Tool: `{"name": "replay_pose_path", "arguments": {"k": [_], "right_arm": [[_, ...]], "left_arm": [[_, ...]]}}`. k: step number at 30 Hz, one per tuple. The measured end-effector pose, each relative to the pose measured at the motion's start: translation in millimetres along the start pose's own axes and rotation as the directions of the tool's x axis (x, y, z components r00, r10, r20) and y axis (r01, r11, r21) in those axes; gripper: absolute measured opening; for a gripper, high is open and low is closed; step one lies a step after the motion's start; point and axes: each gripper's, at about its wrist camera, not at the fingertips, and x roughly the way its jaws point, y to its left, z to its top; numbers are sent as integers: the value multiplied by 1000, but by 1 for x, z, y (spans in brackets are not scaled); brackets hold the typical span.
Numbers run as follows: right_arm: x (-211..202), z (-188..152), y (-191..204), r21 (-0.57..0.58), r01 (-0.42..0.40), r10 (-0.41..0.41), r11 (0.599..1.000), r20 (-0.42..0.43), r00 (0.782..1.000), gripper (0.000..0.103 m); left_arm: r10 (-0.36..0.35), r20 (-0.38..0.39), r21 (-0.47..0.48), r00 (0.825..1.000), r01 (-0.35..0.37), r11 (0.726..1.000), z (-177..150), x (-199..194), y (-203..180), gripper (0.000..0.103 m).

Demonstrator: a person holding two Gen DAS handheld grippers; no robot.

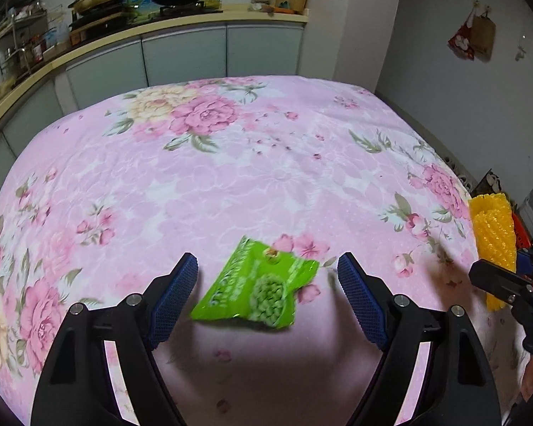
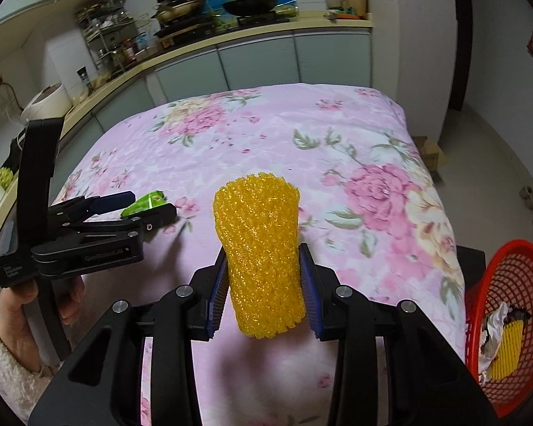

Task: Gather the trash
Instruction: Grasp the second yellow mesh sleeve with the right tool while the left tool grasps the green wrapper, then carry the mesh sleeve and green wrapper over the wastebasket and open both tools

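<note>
Two grippers, each black with blue ribbed pads. Two loose pieces of trash and one basket.

Left gripper [image 1: 268, 273]: jaws wide, nothing gripped. One green snack wrapper [image 1: 256, 289] lies flat on the cloth between the pads, low centre of the left wrist view, touching neither as far as shows. Glossy, crinkled plastic with a torn-looking upper edge.

Right gripper [image 2: 263, 284]: jaws narrowed onto one yellow foam net sleeve [image 2: 257, 252], pads pressing both its sides. Sleeve is tubular, open-mesh, spongy, standing upright and lifted clear of the cloth, centre of the right wrist view.

One red plastic basket [image 2: 497, 266], lattice-walled, at the lower right edge of that view beside the table; inside it, white crumpled paper and another yellow ribbed piece.

Table under a pink floral cloth [image 1: 231, 177], soft and lightly wrinkled. A hand [image 2: 28, 305] in a fleecy sleeve grips the left tool's handle, lower left. Kitchen counter with two pans along the top.
</note>
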Motion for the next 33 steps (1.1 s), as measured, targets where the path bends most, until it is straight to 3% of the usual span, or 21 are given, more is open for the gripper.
{"name": "replay_pose_path", "arguments": {"k": [1,3,14,16,21,24,26,28,33], "right_arm": [[0,0,-3,8,1,-1,1000,1,1000,36],[-1,-1,-7,20,0,-1,1000,1,1000,36],[-3,-12,-25,78,10,-10,997,-4,1000,36],[-4,-14,-26,83,12,-11,996,-7,1000,36],[-9,-18,-28,90,14,-13,996,-4,1000,36],[-14,-18,-30,95,16,-17,995,8,1000,36],[-18,-17,-32,99,17,-18,995,18,1000,36],[-22,-16,-33,101,18,-21,995,27,999,36],[-31,-16,-34,108,19,-25,994,47,999,36]], "left_arm": [[-3,6,5,1000,3,1000,-1,0,-2,61],[-6,-1,10,1000,6,1000,-1,3,-4,53],[21,38,63,999,-24,998,-8,5,-13,45],[20,44,74,999,-24,997,-10,3,-16,36],[47,48,96,998,-51,994,-12,1,-24,33],[58,50,89,997,-63,994,-11,-2,-24,21],[51,48,79,998,-55,995,-11,-5,-24,21],[58,47,77,997,-61,995,-11,-7,-25,8],[57,47,75,997,-61,995,-13,-13,-28,8]]}}
